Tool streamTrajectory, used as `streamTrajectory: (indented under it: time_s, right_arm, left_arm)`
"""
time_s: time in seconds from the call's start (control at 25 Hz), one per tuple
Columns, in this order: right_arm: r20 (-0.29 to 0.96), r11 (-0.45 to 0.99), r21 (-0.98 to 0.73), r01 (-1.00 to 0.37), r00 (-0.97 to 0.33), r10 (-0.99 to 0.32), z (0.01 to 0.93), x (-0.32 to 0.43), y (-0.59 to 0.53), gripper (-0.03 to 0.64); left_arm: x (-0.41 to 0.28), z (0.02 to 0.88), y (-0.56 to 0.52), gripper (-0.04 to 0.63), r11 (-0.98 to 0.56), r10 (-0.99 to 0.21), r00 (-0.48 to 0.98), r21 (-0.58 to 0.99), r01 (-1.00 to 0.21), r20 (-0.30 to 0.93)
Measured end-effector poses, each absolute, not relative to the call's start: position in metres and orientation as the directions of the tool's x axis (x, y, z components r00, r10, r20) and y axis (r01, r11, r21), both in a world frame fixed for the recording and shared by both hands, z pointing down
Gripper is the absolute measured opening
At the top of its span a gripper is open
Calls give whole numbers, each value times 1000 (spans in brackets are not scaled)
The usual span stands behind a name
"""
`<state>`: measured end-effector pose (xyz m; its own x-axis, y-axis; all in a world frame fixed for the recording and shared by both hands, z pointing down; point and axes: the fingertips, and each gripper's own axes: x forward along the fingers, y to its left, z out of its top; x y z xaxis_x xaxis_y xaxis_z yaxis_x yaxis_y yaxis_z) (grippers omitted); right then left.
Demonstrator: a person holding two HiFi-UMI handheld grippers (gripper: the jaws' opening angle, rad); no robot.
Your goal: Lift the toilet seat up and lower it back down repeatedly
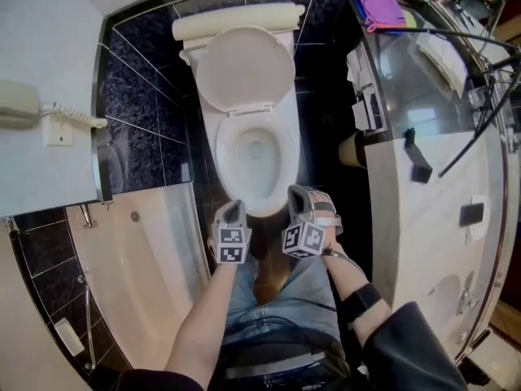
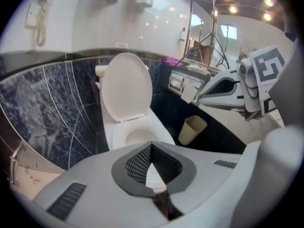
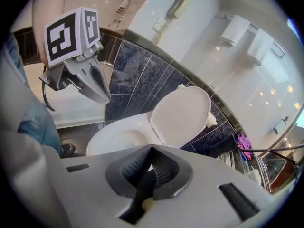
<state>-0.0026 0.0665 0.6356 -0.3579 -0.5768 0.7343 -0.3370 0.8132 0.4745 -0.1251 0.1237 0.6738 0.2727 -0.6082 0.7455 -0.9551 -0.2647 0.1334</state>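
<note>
The white toilet [image 1: 256, 149] stands against the dark tiled wall. Its seat and lid [image 1: 244, 68] are raised and lean back against the cistern, leaving the bowl rim [image 2: 137, 134] bare. Both grippers hang side by side above the bowl's front edge, apart from it. My left gripper [image 1: 234, 205] is shut with nothing in it, and its tips meet in the left gripper view [image 2: 151, 145]. To its right, my right gripper [image 1: 298, 191] is likewise shut and empty [image 3: 152, 147]. The raised lid [image 3: 183, 113] shows beyond its jaws.
A bathtub [image 1: 155, 251] lies to the left of the toilet. To the right are a beige bin [image 1: 352, 149] on the floor and a vanity counter [image 1: 431, 194]. A wall phone [image 1: 20, 104] hangs at the left. My jeans-clad legs [image 1: 277, 292] are just in front of the bowl.
</note>
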Motion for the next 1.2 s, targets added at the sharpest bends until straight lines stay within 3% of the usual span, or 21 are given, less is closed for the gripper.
streamTrajectory:
  time_s: [0.48,0.92,1.2]
  right_arm:
    - [636,743,379,-552,-428,-642,470,10,15,18]
    - [575,636,159,-755,-453,-682,407,38,-12,18]
    - [582,623,141,-769,-445,-681,411,42,-11,18]
  left_arm:
    - [-138,461,73,0,-185,-779,203,93,-978,593]
    - [-163,392,66,0,-148,-852,165,74,-986,497]
    - [-167,391,72,0,-157,-850,175,79,-984,496]
